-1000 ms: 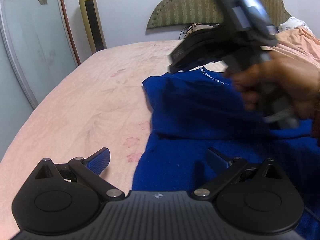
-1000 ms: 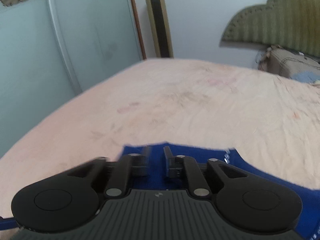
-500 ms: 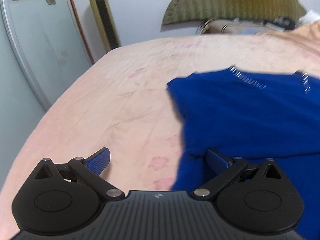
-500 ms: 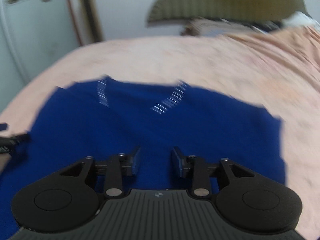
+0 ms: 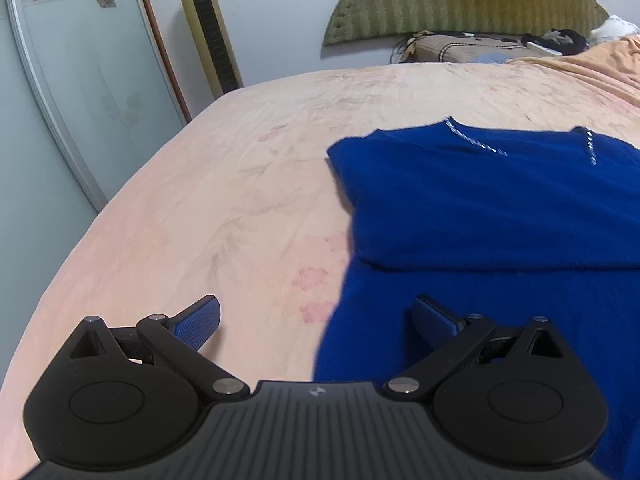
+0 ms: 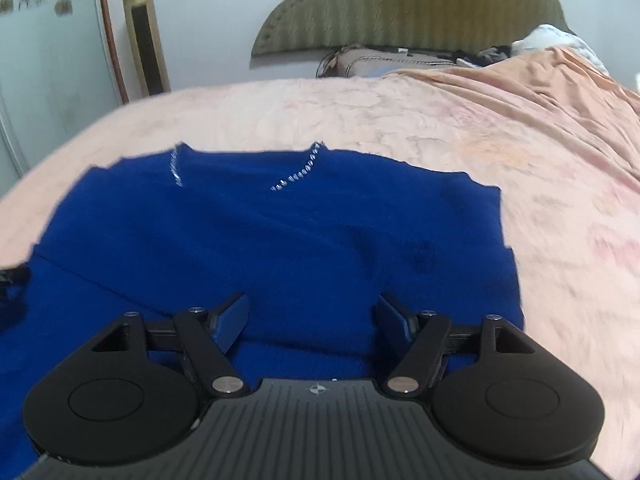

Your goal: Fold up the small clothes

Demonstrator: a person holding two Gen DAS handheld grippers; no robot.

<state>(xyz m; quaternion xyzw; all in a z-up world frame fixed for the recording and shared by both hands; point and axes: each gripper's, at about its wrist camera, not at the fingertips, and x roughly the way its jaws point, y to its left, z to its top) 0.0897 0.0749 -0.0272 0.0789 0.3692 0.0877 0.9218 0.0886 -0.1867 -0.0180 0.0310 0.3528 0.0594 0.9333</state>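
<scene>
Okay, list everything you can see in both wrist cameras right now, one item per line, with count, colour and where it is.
blue sweater: one, royal blue with a sparkly silver-trimmed neckline, lying flat on the bed, sleeves folded in
bedsheet: one, pale pink with faint flowers, covering the bed
blanket: one, peach-orange, bunched at the far right of the bed
headboard: one, olive green, padded, against the back wall
pillow: one, brownish, under the headboard
tower fan: one, gold, standing by the wall on the left
glass door: one, frosted with flower decals, far left
left gripper: one, black with blue pads, open, over the sweater's left edge
right gripper: one, black with blue pads, open, above the sweater
</scene>
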